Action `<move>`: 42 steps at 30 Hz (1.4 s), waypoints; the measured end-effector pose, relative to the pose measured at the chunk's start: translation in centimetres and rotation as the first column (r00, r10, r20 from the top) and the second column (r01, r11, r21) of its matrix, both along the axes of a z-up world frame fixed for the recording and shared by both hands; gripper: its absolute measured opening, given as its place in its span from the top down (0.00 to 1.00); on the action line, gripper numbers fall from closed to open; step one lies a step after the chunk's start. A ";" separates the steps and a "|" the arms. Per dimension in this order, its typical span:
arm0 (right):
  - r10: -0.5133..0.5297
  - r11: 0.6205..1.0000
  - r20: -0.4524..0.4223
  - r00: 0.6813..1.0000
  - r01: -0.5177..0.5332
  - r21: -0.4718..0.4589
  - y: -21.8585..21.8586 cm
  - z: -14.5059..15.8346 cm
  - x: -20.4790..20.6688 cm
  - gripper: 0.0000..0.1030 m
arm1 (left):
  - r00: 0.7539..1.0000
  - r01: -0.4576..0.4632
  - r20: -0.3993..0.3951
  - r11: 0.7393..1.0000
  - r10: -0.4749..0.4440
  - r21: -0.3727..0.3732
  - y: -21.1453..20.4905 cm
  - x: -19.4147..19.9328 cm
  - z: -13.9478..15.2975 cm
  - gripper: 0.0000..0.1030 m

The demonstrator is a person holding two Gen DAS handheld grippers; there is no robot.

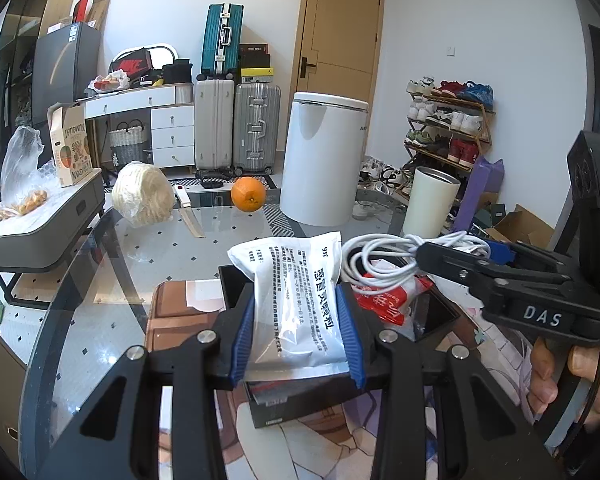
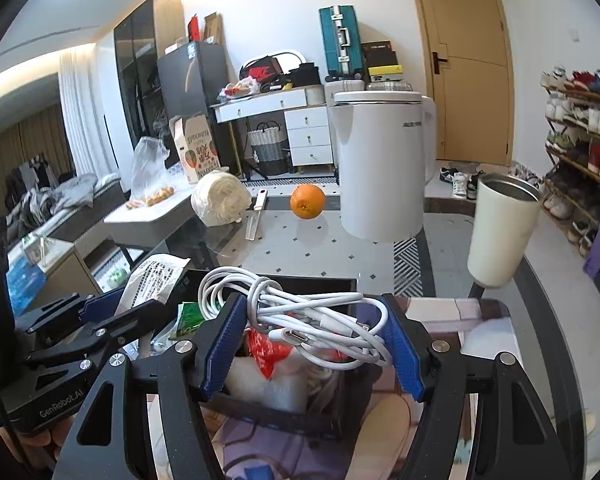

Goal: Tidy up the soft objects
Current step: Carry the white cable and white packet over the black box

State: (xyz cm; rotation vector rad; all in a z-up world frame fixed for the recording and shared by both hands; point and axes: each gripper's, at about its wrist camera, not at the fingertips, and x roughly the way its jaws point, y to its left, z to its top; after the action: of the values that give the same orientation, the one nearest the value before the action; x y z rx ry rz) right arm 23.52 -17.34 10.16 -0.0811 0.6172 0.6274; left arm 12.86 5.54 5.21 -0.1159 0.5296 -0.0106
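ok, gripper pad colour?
Blue, ribbed pads on black arms; clearest in the right wrist view.

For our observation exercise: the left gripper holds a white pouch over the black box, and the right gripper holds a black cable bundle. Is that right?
Not quite. The cable bundle in the right gripper is white, not black, as the right wrist view shows. The left gripper does hold the white pouch over the black box.

Two close wrist views, facing forward; shared orange (image 1: 248, 194), black box (image 2: 276, 408).

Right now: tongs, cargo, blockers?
Left tongs shut on white pouch. Right tongs shut on white cable bundle. Both over black box. Nothing blocking.
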 end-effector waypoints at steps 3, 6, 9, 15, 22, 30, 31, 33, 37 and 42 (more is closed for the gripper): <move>0.004 0.999 0.015 1.000 -0.003 -0.039 1.2 -0.3 0.7 0.35 | 1.000 -0.007 -0.009 1.000 0.007 -0.004 0.3 0.6 -0.3 0.64; 0.011 0.998 0.001 1.000 -0.011 -0.058 2.0 -0.9 1.7 0.34 | 1.000 -0.013 -0.018 1.000 0.013 -0.012 0.7 1.2 -0.5 0.64; 0.027 0.996 -0.003 1.000 -0.027 -0.083 2.8 -1.4 2.3 0.34 | 1.000 -0.011 -0.025 1.000 0.011 -0.012 0.8 1.6 -0.7 0.64; 0.068 0.990 -0.036 0.997 -0.072 -0.121 3.8 -2.3 3.3 0.35 | 0.999 0.004 -0.034 1.000 -0.005 -0.007 0.7 2.7 -0.8 0.64; 0.098 0.981 -0.037 0.994 -0.103 -0.166 4.6 -2.9 3.4 0.35 | 0.999 0.016 -0.043 1.000 -0.016 -0.004 0.6 3.3 -1.3 0.64; 0.168 0.949 -0.052 0.984 -0.176 -0.261 6.3 -4.2 3.3 0.40 | 0.998 0.015 -0.053 1.000 -0.015 0.000 0.6 3.5 -1.6 0.64; 0.172 0.946 -0.055 0.984 -0.181 -0.270 6.4 -4.3 3.2 0.40 | 0.998 0.015 -0.053 1.000 -0.015 0.000 0.7 3.5 -1.6 0.64; 0.189 0.944 -0.060 0.980 -0.198 -0.263 6.3 -4.0 3.0 0.39 | 0.999 0.017 -0.051 1.000 -0.017 -0.002 0.7 3.4 -1.6 0.64; 0.196 0.940 -0.013 0.981 -0.192 -0.281 6.1 -3.0 2.3 0.33 | 0.999 0.028 -0.047 1.000 -0.028 -0.005 0.5 3.3 -1.4 0.64; 0.173 0.953 0.023 0.985 -0.162 -0.258 4.2 -1.8 1.9 0.23 | 0.998 0.043 -0.035 0.999 -0.043 -0.003 0.0 3.1 -1.2 0.63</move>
State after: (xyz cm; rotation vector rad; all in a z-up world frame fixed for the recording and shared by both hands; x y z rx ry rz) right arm 25.43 -13.16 8.41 -0.3916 0.6493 0.7058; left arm 15.93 5.50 3.99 -0.1075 0.5669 -0.0513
